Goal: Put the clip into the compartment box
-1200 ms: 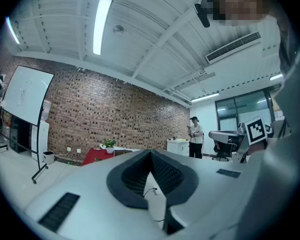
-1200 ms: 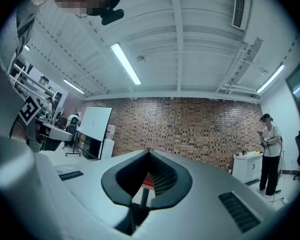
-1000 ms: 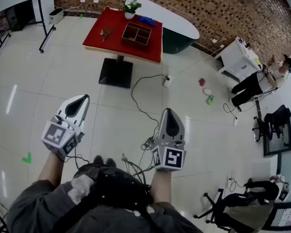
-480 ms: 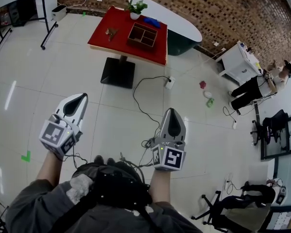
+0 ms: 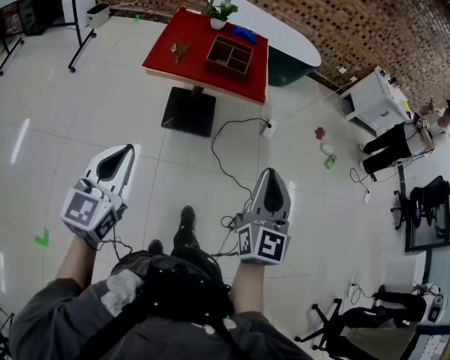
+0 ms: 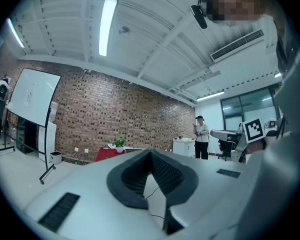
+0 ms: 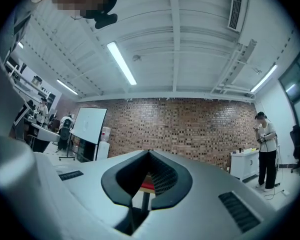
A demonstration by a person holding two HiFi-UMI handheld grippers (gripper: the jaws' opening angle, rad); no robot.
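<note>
Near, left tongs (image 5: 124, 150) and right tongs (image 5: 271, 172), each pressed together and empty, far red table (image 5: 165, 60) bearing compartment box (image 5: 229, 55), clip (image 5: 181, 49) at its left

Red square table (image 5: 210, 77) with brown wooden compartment box (image 5: 229, 56) came nearer; person's black shoe (image 5: 186, 218) stepped forward.

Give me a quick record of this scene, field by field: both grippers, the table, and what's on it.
left gripper: jaws together, nothing between them
right gripper: jaws together, nothing between them
red table: across the floor ahead, well beyond both grippers
compartment box: on the table, dark, open top
clip: probably the small item left of the box, outside it; too small to confirm
potted plant: at the table's far edge
blue object: beside the plant
task state: clip not yet picked up
</note>
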